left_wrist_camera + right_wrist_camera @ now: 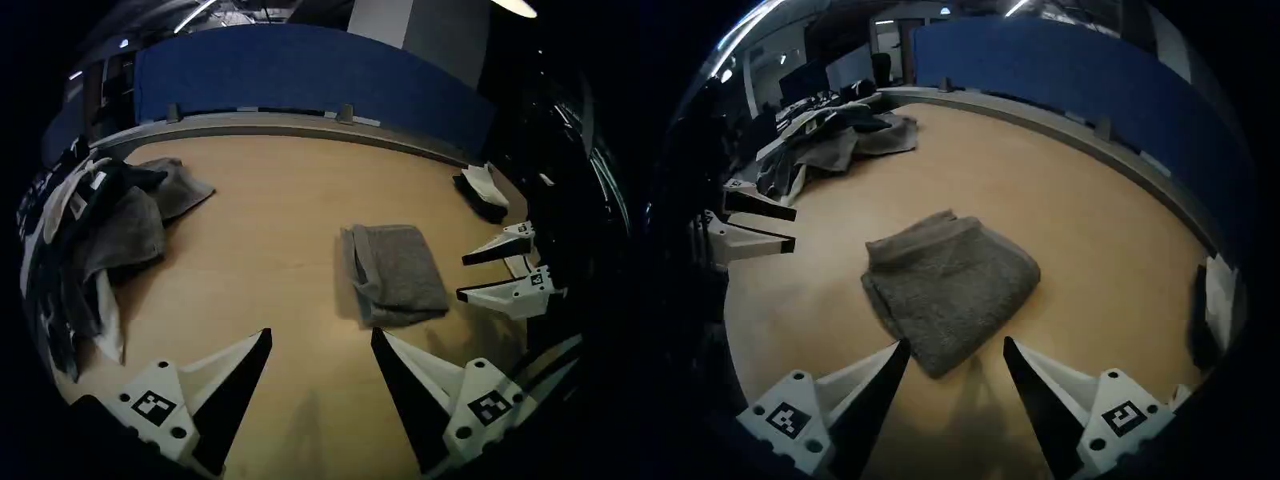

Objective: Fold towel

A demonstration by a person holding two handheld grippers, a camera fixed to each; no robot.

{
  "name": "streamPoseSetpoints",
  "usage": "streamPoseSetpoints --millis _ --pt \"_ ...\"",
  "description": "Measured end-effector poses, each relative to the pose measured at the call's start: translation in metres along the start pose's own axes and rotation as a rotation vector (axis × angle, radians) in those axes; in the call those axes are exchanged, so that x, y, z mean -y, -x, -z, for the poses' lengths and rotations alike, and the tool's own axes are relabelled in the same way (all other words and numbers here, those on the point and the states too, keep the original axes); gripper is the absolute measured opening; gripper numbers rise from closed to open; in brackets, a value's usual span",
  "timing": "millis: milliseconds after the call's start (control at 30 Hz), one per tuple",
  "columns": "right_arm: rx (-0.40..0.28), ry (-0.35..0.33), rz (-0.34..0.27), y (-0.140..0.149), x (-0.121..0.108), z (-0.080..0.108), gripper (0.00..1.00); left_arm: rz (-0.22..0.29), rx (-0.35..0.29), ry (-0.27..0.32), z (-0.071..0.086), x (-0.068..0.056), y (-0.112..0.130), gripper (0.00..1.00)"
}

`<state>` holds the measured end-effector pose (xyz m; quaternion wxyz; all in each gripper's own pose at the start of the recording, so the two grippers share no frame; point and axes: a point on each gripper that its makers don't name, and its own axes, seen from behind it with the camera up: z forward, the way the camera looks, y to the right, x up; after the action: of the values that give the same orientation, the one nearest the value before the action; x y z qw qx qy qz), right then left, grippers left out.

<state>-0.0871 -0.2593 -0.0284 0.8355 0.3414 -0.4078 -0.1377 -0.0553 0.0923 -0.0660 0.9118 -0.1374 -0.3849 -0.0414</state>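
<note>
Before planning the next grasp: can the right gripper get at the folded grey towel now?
Probably yes. The right gripper is open, and the folded grey towel lies on the table just ahead, its near corner inside the open jaws; nothing stands in the way.

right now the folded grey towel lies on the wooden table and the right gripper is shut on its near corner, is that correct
Not quite. The right gripper is open, jaws wide apart and not pressing on that corner, as the right gripper view shows. The folded grey towel does lie on the wooden table.
</note>
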Motion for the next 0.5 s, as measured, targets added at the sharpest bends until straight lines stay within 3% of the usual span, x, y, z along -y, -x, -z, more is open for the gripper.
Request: streamPoseSetpoints --millis 500 --pt "0.040 -0.002 -0.011 0.025 0.009 -0.013 0.91 0.003 -0.002 0.003 0.003 0.000 0.004 0.92"
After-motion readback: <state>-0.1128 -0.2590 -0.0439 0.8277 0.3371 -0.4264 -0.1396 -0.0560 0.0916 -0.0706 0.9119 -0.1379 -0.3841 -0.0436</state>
